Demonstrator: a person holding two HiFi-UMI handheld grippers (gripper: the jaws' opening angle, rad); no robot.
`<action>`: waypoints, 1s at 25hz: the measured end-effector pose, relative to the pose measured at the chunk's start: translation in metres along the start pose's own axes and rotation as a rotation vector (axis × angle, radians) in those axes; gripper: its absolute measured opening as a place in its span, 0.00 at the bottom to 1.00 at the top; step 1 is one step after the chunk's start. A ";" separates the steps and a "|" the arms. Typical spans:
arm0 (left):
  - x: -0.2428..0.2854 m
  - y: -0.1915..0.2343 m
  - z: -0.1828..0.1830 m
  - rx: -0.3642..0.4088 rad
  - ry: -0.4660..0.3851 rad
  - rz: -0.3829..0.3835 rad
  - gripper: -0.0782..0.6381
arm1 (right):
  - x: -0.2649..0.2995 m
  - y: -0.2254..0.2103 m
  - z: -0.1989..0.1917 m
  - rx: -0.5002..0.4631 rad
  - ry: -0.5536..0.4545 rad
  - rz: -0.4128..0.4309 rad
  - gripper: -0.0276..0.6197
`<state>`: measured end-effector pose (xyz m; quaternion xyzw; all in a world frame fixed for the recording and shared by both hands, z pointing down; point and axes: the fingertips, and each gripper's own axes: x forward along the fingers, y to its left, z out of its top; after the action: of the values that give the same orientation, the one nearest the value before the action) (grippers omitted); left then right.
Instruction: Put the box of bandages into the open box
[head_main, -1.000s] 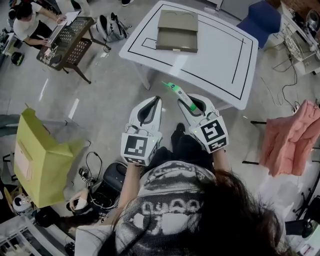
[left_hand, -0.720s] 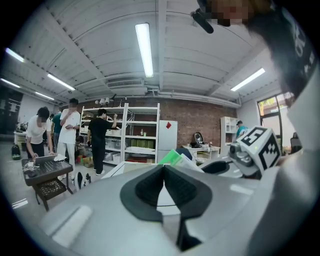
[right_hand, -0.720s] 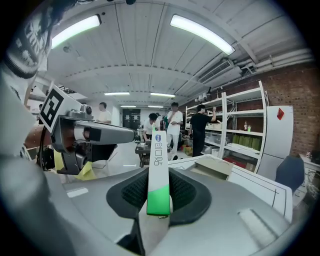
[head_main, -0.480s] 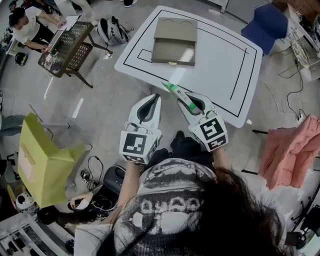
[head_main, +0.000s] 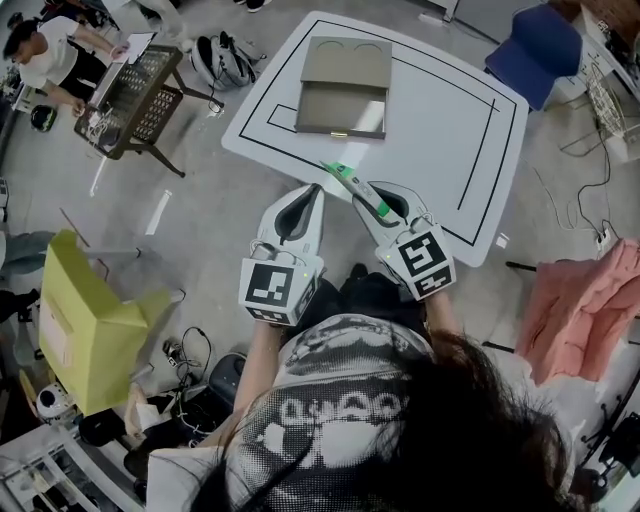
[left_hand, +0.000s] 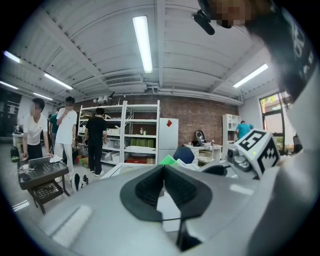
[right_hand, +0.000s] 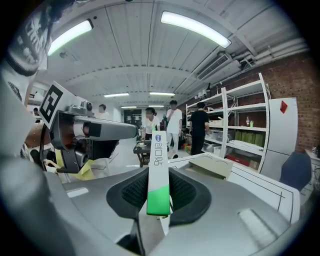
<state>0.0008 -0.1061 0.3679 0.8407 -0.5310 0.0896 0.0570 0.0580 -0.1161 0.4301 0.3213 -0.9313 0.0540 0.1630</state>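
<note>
Since a second ago, as the head view shows, the counter (head_main: 440, 130) has drawn nearer. The tips of both tongs were then over bare floor and now overlap its near edge. The left tongs (head_main: 314, 190) and right tongs (head_main: 368, 196) sit side by side as before. The bandage box (head_main: 352, 182) sticks out of the right pair just as it did, its far end pointing toward the open box (head_main: 343, 88). That box lies farther along the counter, well apart from it. A yellow carton (head_main: 85, 330) stands on the floor at the left.

Only the left gripper view shows that the pads of the left tongs (left_hand: 163, 169) meet at their tips with nothing between them. Just past them peeks a green corner of the bandage box (left_hand: 168, 160), with the right tongs (left_hand: 210, 169) alongside.

From the right gripper view, the right tongs (right_hand: 159, 180) are partly open and pressed on the bandage box (right_hand: 157, 160). It is held edge-on and upright, white above green. Beyond it, the open box (right_hand: 212, 166) rests on the counter (right_hand: 265, 182), and the left tongs (right_hand: 127, 131) reach in from the left.
</note>
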 end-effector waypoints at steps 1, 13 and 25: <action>0.002 -0.001 0.001 0.001 -0.001 -0.002 0.11 | 0.000 -0.002 0.000 0.001 -0.001 -0.001 0.18; 0.013 0.006 0.003 -0.008 -0.008 0.003 0.11 | 0.009 -0.010 -0.007 0.009 0.022 0.003 0.18; 0.052 0.041 0.008 -0.003 -0.008 -0.052 0.11 | 0.043 -0.040 -0.003 0.028 0.051 -0.059 0.18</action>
<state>-0.0131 -0.1713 0.3708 0.8545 -0.5093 0.0839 0.0582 0.0515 -0.1715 0.4476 0.3494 -0.9160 0.0704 0.1839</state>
